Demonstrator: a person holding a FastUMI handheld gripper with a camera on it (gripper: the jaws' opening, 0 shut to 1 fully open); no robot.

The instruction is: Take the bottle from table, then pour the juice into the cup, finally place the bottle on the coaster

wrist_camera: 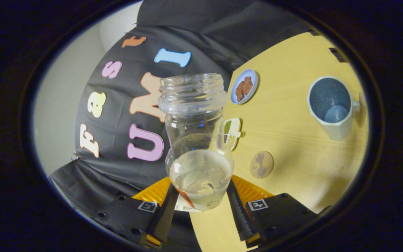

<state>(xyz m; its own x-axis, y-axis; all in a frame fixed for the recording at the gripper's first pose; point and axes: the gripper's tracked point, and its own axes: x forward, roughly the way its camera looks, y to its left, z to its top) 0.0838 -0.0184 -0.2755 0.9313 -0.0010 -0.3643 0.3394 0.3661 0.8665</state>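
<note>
Close up, the gripper [201,204] clamps both fingers on the base of a clear, uncapped bottle [196,140] holding a little pale liquid, lifted over the table's [292,147] edge. Beyond lie a round coaster [261,164], a half-hidden small dish [233,132], a blue plate [244,86] and a cup [331,106] across open tabletop.

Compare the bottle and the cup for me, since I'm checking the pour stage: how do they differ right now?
The bottle is clear, holds some pale liquid, and is clamped between the gripper fingers, off the table. The cup is opaque, white outside and blue inside, has a handle, and stands on the table beyond the fingers. Both are open-topped.
</note>
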